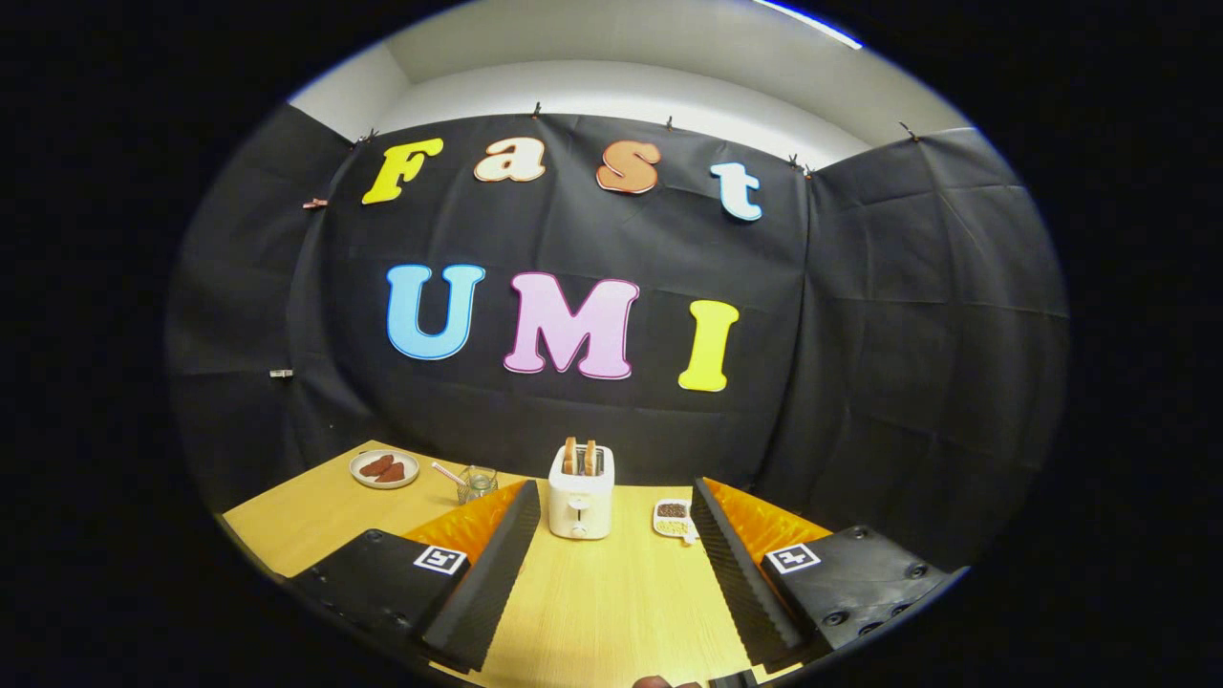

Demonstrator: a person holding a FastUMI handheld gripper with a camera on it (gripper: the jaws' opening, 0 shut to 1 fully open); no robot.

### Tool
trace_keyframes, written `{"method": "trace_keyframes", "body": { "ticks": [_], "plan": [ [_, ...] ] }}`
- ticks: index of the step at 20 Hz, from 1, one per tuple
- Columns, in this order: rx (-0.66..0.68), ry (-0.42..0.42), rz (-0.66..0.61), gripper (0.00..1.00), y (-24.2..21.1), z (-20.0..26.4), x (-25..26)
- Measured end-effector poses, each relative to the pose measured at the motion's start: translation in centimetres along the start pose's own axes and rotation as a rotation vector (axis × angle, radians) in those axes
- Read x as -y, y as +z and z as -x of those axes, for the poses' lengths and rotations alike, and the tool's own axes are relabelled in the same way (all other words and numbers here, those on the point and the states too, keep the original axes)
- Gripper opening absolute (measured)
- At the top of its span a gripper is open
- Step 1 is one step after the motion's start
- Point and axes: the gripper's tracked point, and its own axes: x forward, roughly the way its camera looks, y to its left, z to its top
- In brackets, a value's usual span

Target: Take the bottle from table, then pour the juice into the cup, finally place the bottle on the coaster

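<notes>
1. Gripper point(611, 564) nearest, fingers spread wide over bare wooden table point(592, 612), holding nothing
2. Just beyond the fingertips, white toaster point(581, 493) with two slices of bread upright in its slots
3. Glass cup point(476, 483) left of toaster; plate point(384, 468) with brown pieces further left
4. Small dish point(673, 517) right of toaster
5. Bottle and coaster: whereabouts cannot be told
</notes>
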Motion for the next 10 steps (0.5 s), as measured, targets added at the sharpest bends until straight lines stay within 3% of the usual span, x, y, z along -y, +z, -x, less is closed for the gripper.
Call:
{"method": "trace_keyframes", "body": {
  "ticks": [4,10],
  "plan": [
    [-0.005,-0.005,-0.001,0.97,-1.1,2.5,0.9],
    [0.027,0.026,-0.013,0.97,-1.0,1.4,-0.4]
  ]
}}
